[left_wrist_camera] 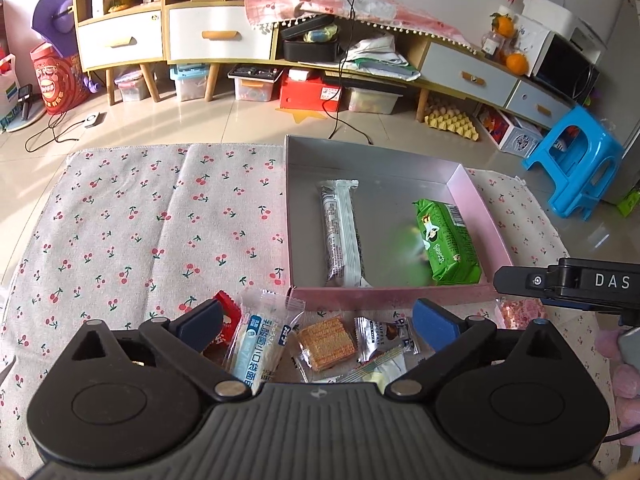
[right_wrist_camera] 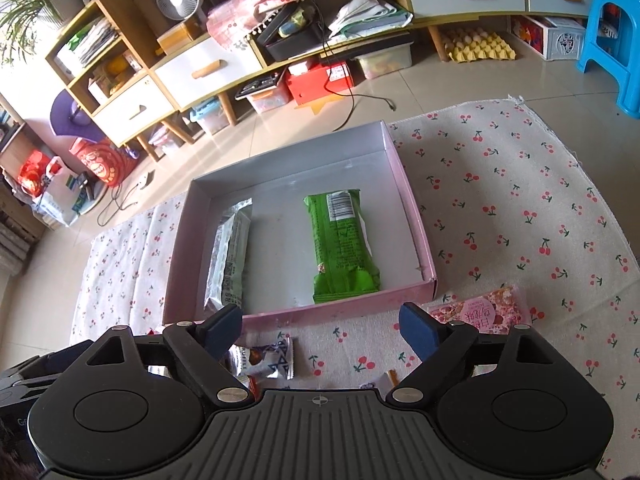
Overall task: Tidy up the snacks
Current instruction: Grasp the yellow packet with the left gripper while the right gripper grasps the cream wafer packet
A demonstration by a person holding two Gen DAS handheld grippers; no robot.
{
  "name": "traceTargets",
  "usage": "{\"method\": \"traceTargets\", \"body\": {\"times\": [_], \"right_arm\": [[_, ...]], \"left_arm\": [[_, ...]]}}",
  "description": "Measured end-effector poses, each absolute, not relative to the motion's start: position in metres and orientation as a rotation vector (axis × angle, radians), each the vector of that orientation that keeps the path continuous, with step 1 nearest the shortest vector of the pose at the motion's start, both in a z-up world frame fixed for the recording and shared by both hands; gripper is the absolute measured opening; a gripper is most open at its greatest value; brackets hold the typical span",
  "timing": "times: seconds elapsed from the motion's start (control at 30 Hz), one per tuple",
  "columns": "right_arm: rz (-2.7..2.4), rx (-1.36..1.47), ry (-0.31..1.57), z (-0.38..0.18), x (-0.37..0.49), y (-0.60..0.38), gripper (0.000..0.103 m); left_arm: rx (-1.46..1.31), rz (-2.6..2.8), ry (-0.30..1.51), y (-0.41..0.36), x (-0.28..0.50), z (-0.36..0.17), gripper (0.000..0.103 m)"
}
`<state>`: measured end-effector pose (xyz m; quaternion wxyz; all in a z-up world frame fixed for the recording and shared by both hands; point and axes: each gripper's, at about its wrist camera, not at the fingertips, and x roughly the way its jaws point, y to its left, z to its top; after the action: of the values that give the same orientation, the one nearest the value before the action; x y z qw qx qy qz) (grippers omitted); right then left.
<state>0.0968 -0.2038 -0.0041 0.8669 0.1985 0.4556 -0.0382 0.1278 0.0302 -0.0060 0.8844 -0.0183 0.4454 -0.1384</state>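
Two packets already lie flat in the pink box (left_wrist_camera: 472, 196): a white bar (left_wrist_camera: 342, 232) left, a green pack (left_wrist_camera: 448, 240) right, apart from each other. Several small snacks remain loose on the cherry cloth (left_wrist_camera: 132, 216) just in front of the box: blue-white bun packet (left_wrist_camera: 258, 346), cracker (left_wrist_camera: 326, 342), silver chocolate (left_wrist_camera: 382, 336), pink pack (right_wrist_camera: 480, 312). All look light, crinkly, slippery film; cracker likely brittle. Best pinched across the middle, not the sealed ends. Left hand-held gripper (left_wrist_camera: 318, 320) wide open, empty, over the loose pile. Right hand-held gripper (right_wrist_camera: 320, 328) open, empty.
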Motion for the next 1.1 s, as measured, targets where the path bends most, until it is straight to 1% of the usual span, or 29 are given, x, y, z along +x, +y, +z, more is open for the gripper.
{"method": "traceTargets", "body": {"times": [0.37,0.63,0.73,0.87,0.93,1.1], "right_arm": [[0.003,0.343,1.006,-0.024,0.086,-0.18,0.09],[0.067,0.266,1.048,-0.036,0.077,-0.159,0.09],[0.099,0.248,1.056,-0.038,0.076,-0.147,0.09],[0.145,0.221,1.067,-0.04,0.077,-0.131,0.09],[0.169,0.209,1.075,-0.042,0.077,-0.123,0.09],[0.217,0.163,1.083,-0.048,0.076,-0.102,0.09]], "left_arm": [[0.049,-0.24,0.916,0.061,0.114,-0.022,0.102],[0.026,-0.188,0.978,0.09,0.112,-0.033,0.1],[-0.029,-0.163,1.037,0.102,0.112,-0.041,0.097],[-0.126,-0.144,1.104,0.116,0.111,-0.05,0.088],[-0.169,-0.135,1.126,0.12,0.11,-0.052,0.083],[-0.266,-0.116,1.158,0.129,0.111,-0.057,0.076]]}}
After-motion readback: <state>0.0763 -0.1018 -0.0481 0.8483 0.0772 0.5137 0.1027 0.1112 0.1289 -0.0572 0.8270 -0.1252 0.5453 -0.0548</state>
